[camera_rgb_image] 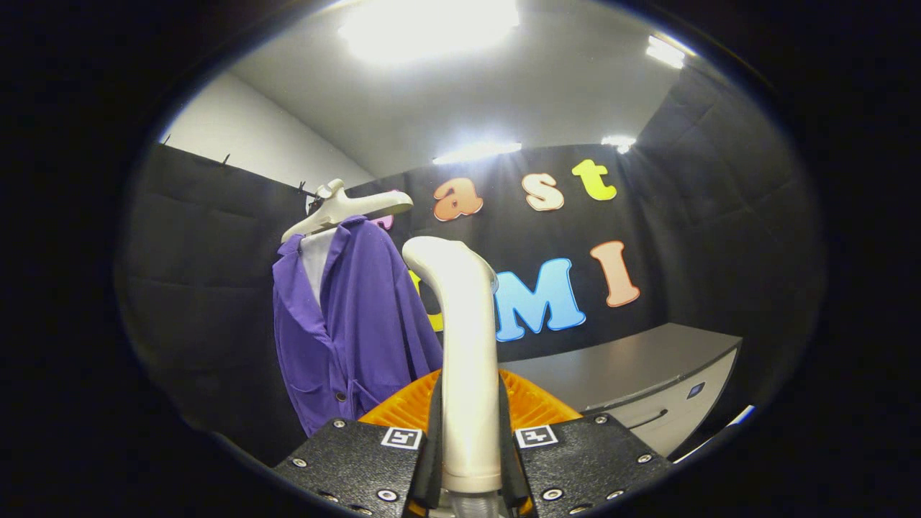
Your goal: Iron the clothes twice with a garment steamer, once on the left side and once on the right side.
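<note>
Claw (469, 460) clamping steamer (464, 345), purple jacket (352, 324) beyond

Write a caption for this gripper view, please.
Gripper shut on a white garment steamer, held upright short of a purple shirt on a hanger.

Recording booth: black cloth walls (201, 288), grey cabinet (647, 374).

Gripper (469, 460) fingers clamp the steamer (466, 345), upright mid-frame, blocking the centre. Purple coat (352, 324) on hanger (345, 208) hangs left of centre, apart from steamer. Grey cabinet (647, 374) fills lower right. Open room between steamer and cabinet, and upper right.
</note>
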Demonstrator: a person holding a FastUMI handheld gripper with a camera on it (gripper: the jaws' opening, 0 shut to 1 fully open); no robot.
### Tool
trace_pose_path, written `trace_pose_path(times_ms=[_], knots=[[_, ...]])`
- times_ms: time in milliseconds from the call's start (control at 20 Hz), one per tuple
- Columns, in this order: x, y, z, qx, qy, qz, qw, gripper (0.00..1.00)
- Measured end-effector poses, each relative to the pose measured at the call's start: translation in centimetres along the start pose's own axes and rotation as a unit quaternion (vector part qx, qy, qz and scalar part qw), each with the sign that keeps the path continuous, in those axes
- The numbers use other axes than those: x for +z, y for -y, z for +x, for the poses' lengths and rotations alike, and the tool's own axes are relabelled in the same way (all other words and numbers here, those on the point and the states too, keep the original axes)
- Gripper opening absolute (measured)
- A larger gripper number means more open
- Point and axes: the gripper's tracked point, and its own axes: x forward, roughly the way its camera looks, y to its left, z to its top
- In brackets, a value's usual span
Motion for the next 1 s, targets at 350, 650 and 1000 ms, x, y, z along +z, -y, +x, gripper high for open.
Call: trace_pose_path(times_ms=[350,650,1000], knots=[[3.6,-5.7,2.3,0.020,0.040,-0.043,0.998,0.33],[6.5,-9.7,6.7,0.033,0.056,-0.060,0.996,0.33],[7.0,-14.3,10.1,0.060,0.061,-0.089,0.992,0.33]])
